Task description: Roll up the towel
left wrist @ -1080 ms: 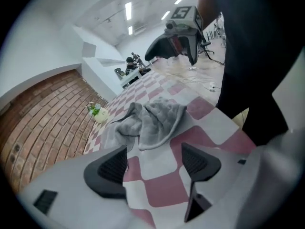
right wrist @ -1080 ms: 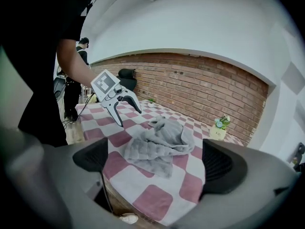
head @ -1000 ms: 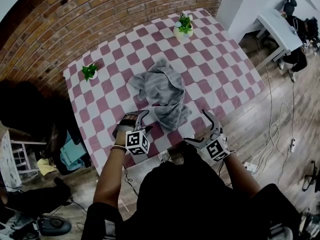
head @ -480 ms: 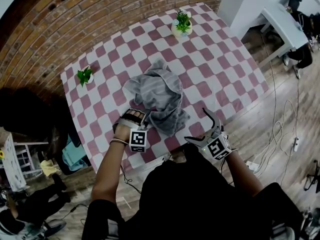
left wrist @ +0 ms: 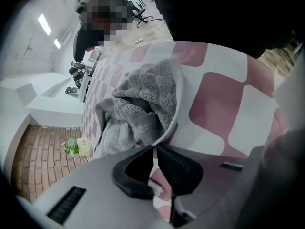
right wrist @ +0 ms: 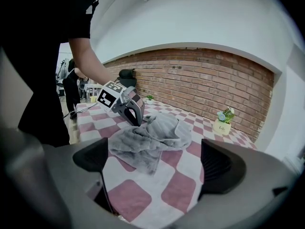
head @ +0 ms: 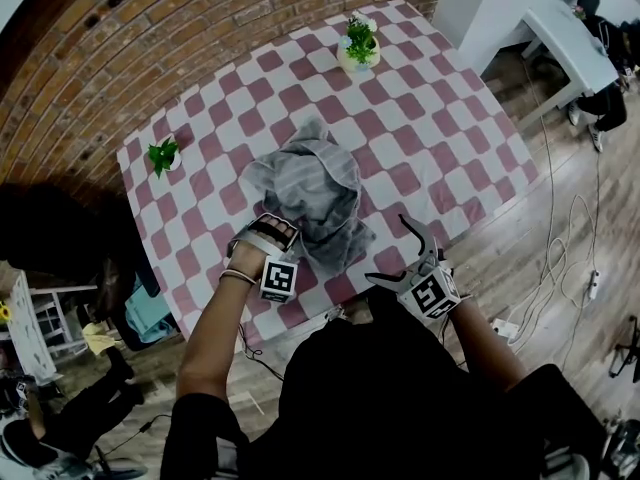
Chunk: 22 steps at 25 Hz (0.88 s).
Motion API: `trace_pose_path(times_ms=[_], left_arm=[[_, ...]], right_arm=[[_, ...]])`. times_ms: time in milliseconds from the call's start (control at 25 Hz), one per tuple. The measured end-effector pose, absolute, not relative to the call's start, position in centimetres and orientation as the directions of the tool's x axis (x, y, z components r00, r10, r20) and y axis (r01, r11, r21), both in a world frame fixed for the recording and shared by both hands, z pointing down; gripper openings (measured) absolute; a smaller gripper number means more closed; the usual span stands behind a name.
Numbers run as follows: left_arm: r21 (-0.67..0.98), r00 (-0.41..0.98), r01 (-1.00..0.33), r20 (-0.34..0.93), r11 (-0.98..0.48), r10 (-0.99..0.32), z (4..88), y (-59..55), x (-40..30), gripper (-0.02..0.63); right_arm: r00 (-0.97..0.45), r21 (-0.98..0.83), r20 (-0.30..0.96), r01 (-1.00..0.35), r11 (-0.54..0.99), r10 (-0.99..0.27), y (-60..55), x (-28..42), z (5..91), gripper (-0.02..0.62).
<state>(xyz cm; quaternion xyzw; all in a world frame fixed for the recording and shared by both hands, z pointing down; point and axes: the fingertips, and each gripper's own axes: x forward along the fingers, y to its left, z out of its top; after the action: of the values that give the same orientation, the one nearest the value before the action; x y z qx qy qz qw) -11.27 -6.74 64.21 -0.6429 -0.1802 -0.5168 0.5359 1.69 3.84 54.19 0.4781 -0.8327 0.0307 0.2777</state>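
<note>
A crumpled grey towel [head: 312, 190] lies on the checked table [head: 440, 128], nearer the front edge. My left gripper [head: 272, 226] is at the towel's near-left side. In the left gripper view its jaws have just been closing, and the left gripper [left wrist: 155, 147] now pinches the towel [left wrist: 143, 104] by its hem. My right gripper [head: 390, 250] hovers open over the table's front edge, right of the towel and apart from it. Seen from the right gripper [right wrist: 152, 163], nothing is between its fingers; the towel [right wrist: 147, 137] and the left gripper [right wrist: 131, 111] lie ahead.
A potted plant [head: 357, 43] stands at the table's far side and a smaller one [head: 163, 154] at its left edge. A brick wall runs behind. A white table [head: 560, 43] and floor cables [head: 560, 258] are to the right.
My left gripper has moved forward onto the towel's near-left edge, rolled, and shut on the hem. The right gripper has shifted slightly and stays open.
</note>
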Motion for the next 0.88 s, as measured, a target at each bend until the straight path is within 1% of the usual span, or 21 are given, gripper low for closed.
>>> trace_pose_path(times_ms=[40, 360, 600, 640, 680, 720, 760, 880], left_arm=[[-0.508, 0.406, 0.781, 0.855, -0.364, -0.322, 64.3, -6.7, -11.2, 0.014], [-0.533, 0.436, 0.704, 0.846, -0.469, -0.306, 62.9, -6.5, -11.1, -0.002], [-0.567, 0.447, 0.72, 0.82, -0.399, -0.358, 62.3, -7.0, -11.2, 0.015], [-0.57, 0.444, 0.722, 0.817, -0.393, -0.369, 62.5, -7.1, -11.3, 0.027], [-0.569, 0.439, 0.724, 0.816, -0.389, -0.377, 62.7, -7.3, -11.4, 0.066], [-0.567, 0.434, 0.727, 0.817, -0.388, -0.381, 63.0, -7.4, -11.5, 0.136], [-0.563, 0.428, 0.731, 0.819, -0.386, -0.383, 63.1, -7.4, -11.5, 0.17], [-0.541, 0.41, 0.749, 0.832, -0.383, -0.373, 63.6, -7.6, -11.7, 0.188]], right_arm=[[-0.389, 0.212, 0.493, -0.813, 0.542, -0.778, 3.9, 1.7, 54.2, 0.589], [-0.399, 0.193, 0.511, -0.81, 0.555, -0.761, 4.5, 1.7, 55.0, 0.589], [-0.405, 0.197, 0.506, -0.805, 0.56, -0.761, 4.3, 1.4, 55.1, 0.589], [-0.405, 0.199, 0.503, -0.805, 0.559, -0.763, 4.3, 1.3, 55.0, 0.589], [-0.405, 0.201, 0.501, -0.805, 0.558, -0.765, 4.3, 1.3, 55.0, 0.589], [-0.403, 0.203, 0.5, -0.806, 0.556, -0.766, 4.3, 1.3, 54.9, 0.589], [-0.401, 0.203, 0.5, -0.807, 0.554, -0.767, 4.4, 1.4, 54.9, 0.589], [-0.393, 0.204, 0.502, -0.813, 0.546, -0.771, 4.5, 1.7, 55.0, 0.589]])
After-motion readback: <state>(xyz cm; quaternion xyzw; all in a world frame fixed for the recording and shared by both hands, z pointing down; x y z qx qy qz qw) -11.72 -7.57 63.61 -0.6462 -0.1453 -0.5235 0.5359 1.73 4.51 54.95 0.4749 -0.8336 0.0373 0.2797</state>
